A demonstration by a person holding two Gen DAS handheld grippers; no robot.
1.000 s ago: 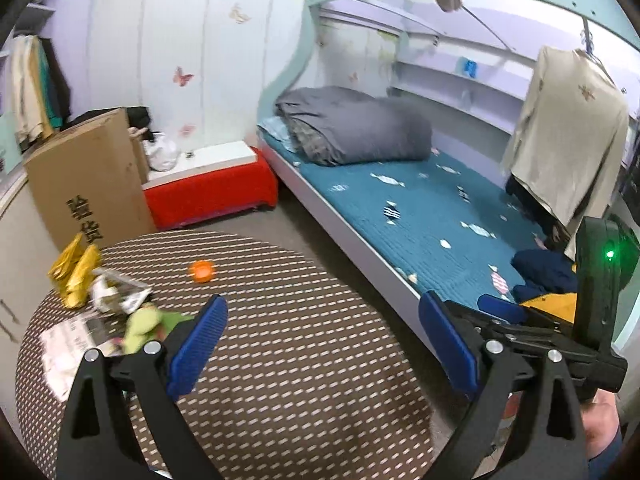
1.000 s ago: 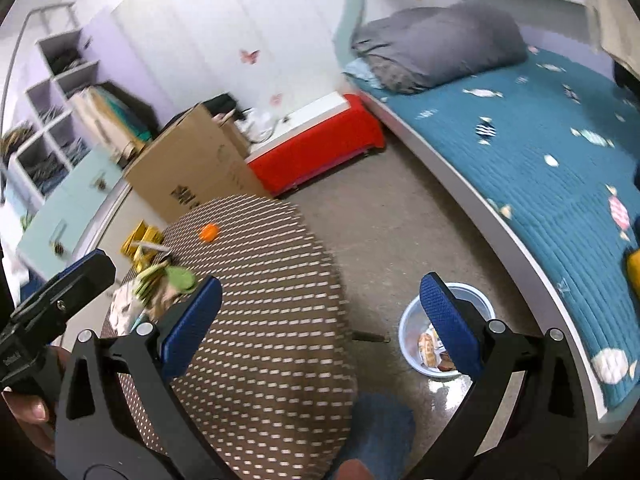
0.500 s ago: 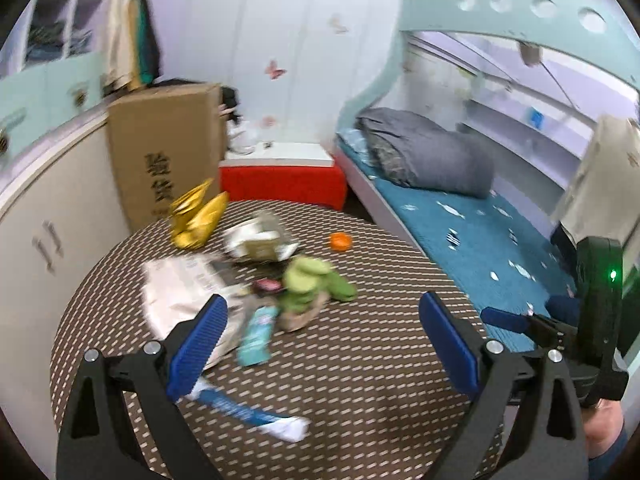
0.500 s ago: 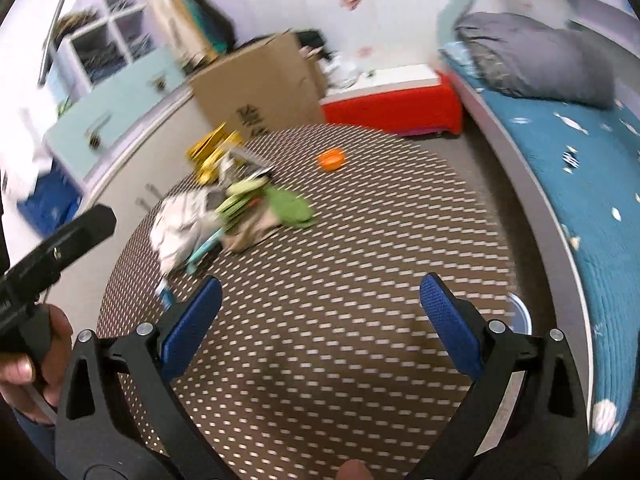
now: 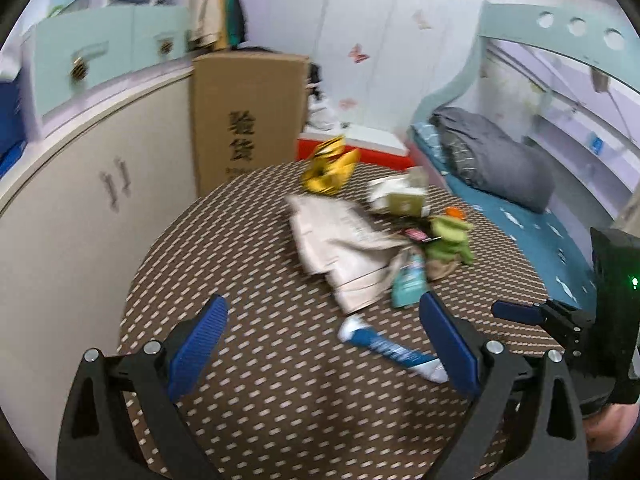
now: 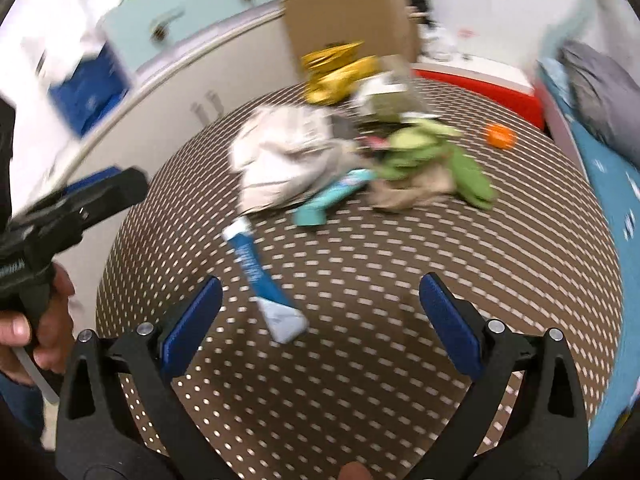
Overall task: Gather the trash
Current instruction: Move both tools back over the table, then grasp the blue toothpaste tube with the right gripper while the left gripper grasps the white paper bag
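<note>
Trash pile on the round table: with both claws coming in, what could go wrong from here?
1. The blue and white wrapper lies flat on the round table; the right claw, empty and starting to close, may slide over it.
2. The crumpled paper, teal packet and green wrapper overlap, so one pull could drag the others.
3. The orange cap sits near the edge and could roll off.
</note>
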